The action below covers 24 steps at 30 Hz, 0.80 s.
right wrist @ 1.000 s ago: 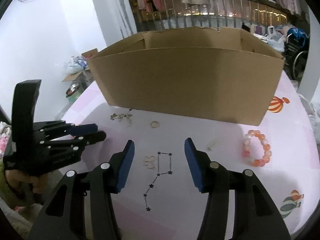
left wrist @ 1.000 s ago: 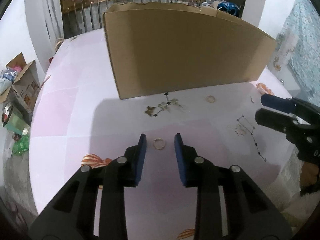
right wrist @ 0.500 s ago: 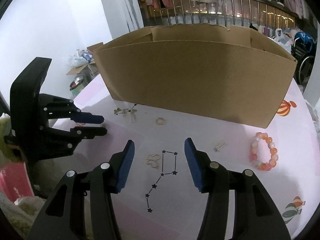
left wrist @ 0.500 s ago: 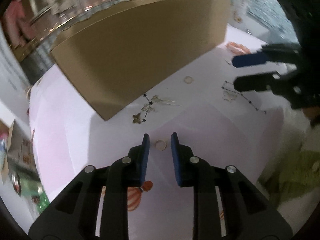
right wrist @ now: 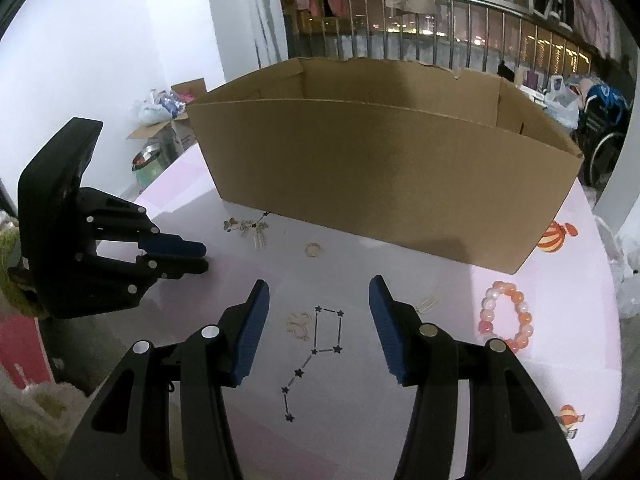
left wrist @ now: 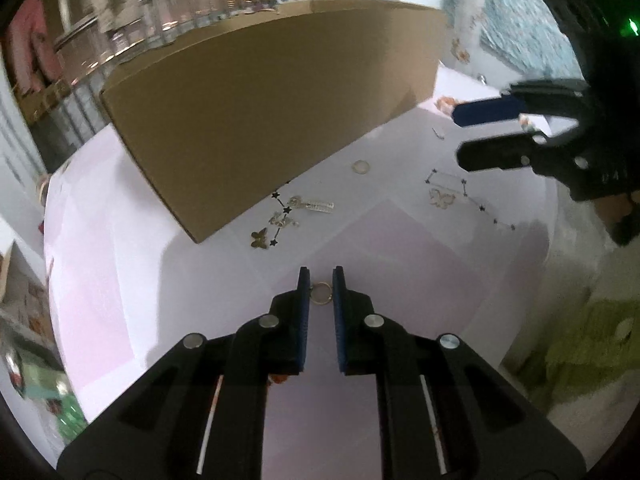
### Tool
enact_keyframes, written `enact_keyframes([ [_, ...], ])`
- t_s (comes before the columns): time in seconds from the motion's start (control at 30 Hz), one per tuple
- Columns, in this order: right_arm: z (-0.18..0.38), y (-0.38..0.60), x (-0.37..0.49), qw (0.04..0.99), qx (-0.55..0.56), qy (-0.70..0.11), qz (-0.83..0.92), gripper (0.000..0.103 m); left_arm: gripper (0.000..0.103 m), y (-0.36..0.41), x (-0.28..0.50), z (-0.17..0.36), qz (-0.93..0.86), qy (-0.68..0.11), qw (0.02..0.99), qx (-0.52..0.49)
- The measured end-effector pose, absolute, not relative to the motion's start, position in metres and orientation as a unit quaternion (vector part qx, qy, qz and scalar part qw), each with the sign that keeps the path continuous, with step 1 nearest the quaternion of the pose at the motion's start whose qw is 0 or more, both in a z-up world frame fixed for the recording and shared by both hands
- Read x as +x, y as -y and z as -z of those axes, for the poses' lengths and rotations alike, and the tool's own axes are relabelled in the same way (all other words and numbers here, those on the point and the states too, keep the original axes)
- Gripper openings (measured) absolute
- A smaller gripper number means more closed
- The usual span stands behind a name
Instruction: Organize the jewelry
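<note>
Jaws of our left gripper (left wrist: 320, 285) are closing around 1 small ring (left wrist: 321, 293) flat on the counter (left wrist: 400, 248); our right gripper (right wrist: 318, 322) hangs apart, empty. Thin and flat, this ring could skid out before reaching the cardboard box (left wrist: 260, 112).

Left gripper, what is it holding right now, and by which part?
Nothing held yet: the left gripper jaws are closing around a small ring, at its sides.
</note>
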State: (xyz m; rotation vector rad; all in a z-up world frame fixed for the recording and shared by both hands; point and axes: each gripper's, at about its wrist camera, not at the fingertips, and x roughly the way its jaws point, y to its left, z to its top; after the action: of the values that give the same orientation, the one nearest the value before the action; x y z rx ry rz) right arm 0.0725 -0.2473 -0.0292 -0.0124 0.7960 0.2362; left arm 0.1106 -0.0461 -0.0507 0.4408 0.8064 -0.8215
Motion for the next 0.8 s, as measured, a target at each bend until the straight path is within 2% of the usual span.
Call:
enact_keyframes([
  [0.17, 0.031, 0.245, 0.064, 0.907, -0.04, -0.402, -0.118, 0.051, 0.009, 0.042, 0.108, 0.049, 0.362, -0.383, 0.838, 0.143],
  [0.2, 0.032, 0.245, 0.063, 0.905, -0.042, -0.407, -0.119, 0.051, 0.0, 0.042, 0.108, 0.048, 0.358, -0.385, 0.841, 0.128],
  [0.47, 0.041, 0.231, 0.062, 0.896, -0.039, -0.423, -0.128, 0.048, 0.0, 0.049, 0.106, 0.044, 0.332, -0.378, 0.86, 0.087],
  [0.73, 0.043, 0.233, 0.067, 0.897, -0.031, -0.421, -0.133, 0.046, 0.0, 0.025, 0.106, 0.024, 0.326, -0.37, 0.868, 0.058],
  [0.8, 0.044, 0.234, 0.066, 0.896, -0.023, -0.422, -0.135, 0.046, 0.017, 0.022, 0.104, 0.025, 0.327, -0.378, 0.864, 0.066],
])
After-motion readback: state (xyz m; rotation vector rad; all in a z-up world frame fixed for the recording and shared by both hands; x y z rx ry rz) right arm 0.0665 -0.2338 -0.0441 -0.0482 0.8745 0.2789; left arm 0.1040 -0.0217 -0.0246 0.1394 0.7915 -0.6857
